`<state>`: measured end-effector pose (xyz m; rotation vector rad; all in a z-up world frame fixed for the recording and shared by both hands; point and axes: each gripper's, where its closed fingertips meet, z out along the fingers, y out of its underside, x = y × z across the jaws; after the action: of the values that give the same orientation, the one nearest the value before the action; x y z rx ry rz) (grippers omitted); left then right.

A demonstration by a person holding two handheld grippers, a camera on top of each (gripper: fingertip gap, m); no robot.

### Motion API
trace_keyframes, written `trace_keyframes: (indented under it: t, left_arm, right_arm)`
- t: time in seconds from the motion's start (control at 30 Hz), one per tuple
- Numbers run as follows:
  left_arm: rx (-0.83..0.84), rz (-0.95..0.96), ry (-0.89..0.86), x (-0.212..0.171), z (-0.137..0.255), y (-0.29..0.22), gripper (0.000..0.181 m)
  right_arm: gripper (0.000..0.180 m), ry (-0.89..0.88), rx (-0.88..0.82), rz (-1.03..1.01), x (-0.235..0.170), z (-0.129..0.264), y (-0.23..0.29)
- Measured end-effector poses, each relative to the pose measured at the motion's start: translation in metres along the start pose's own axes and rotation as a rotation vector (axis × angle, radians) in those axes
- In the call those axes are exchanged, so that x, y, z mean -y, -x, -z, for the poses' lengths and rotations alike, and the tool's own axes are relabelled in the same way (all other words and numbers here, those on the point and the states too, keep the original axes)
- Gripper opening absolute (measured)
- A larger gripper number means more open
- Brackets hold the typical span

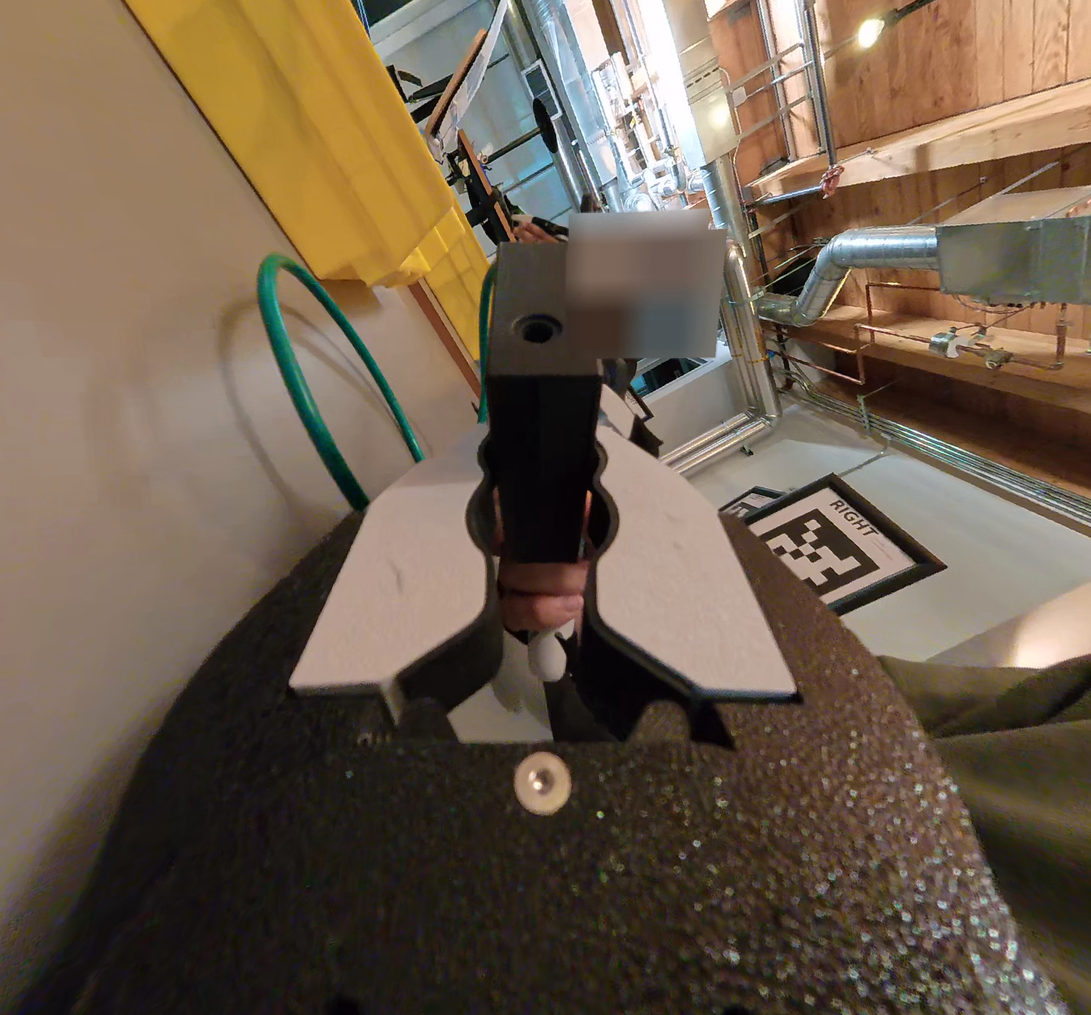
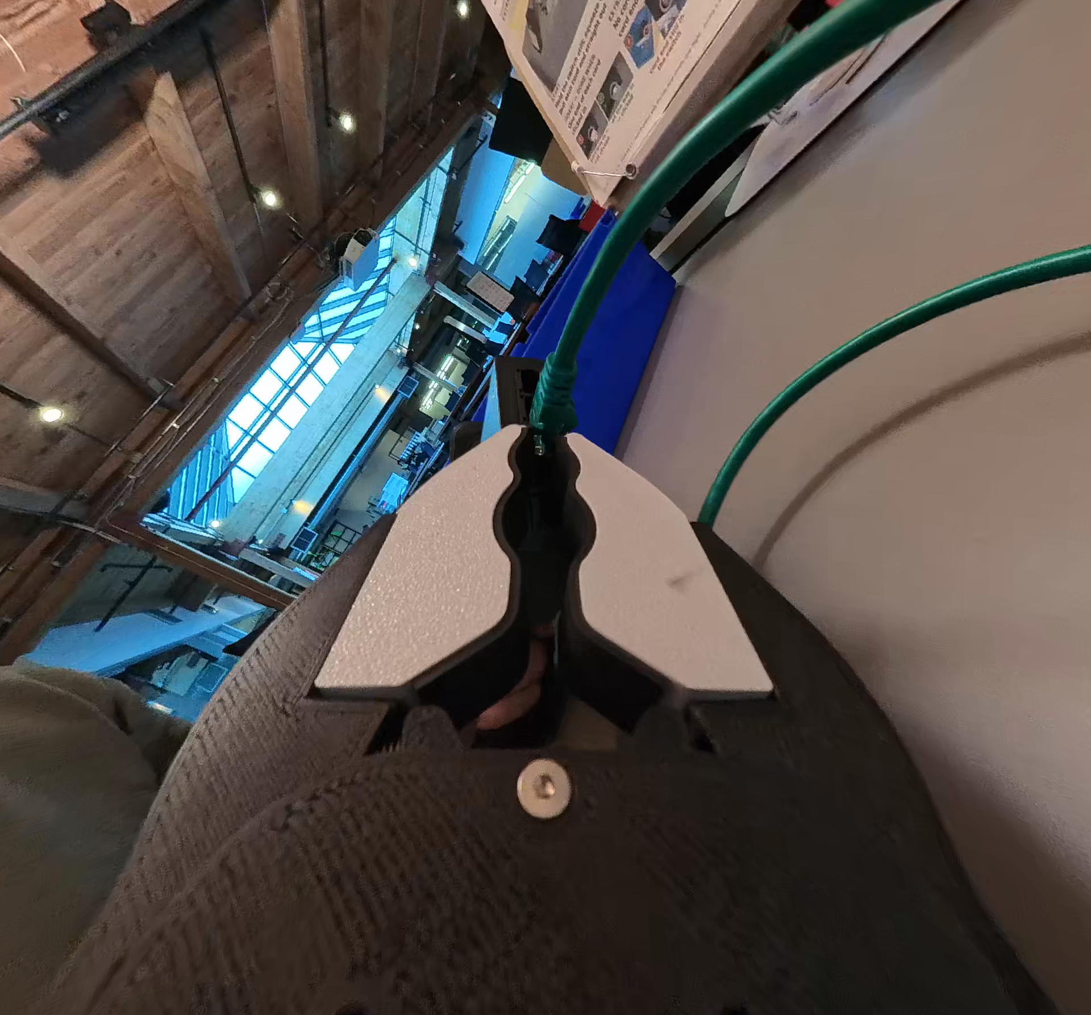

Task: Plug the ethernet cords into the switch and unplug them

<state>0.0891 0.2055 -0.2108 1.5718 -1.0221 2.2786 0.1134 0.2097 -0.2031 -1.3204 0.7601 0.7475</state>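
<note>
My left gripper (image 1: pixel 540 452) is shut on the black ethernet switch (image 1: pixel 540 372), which stands out past the fingertips and is held above the pale table (image 1: pixel 118 426). A green ethernet cord (image 1: pixel 330 372) loops on the table to its left. My right gripper (image 2: pixel 544 437) is shut on the green plug (image 2: pixel 554 390) of a green cord (image 2: pixel 679 160) that arches up to the right. The plug sits right against the switch (image 2: pixel 516 390); I cannot tell whether it is seated in a port. A second green cord (image 2: pixel 826 366) curves over the table on the right.
A yellow bin (image 1: pixel 283 101) stands on the table's far side. A blue bin (image 2: pixel 620 337) and a printed instruction sheet (image 2: pixel 620 12) stand behind the switch. The right gripper's checkered marker plate (image 1: pixel 838 544) shows close to the right of the left gripper.
</note>
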Motion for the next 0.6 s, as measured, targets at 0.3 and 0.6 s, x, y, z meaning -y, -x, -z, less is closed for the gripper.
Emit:
trace_keyframes:
  t: [0.3, 0.6]
  left_arm:
    - [-0.019, -0.116, -0.035, 0.01, 0.002, -0.019, 0.027]
    - [0.01, -0.221, -0.042, 0.012, 0.001, -0.03, 0.026]
  right_arm:
    - [0.009, 0.016, 0.079, 0.135, 0.006, -0.003, 0.02]
    - [0.009, -0.006, 0.075, 0.182, 0.009, 0.001, 0.031]
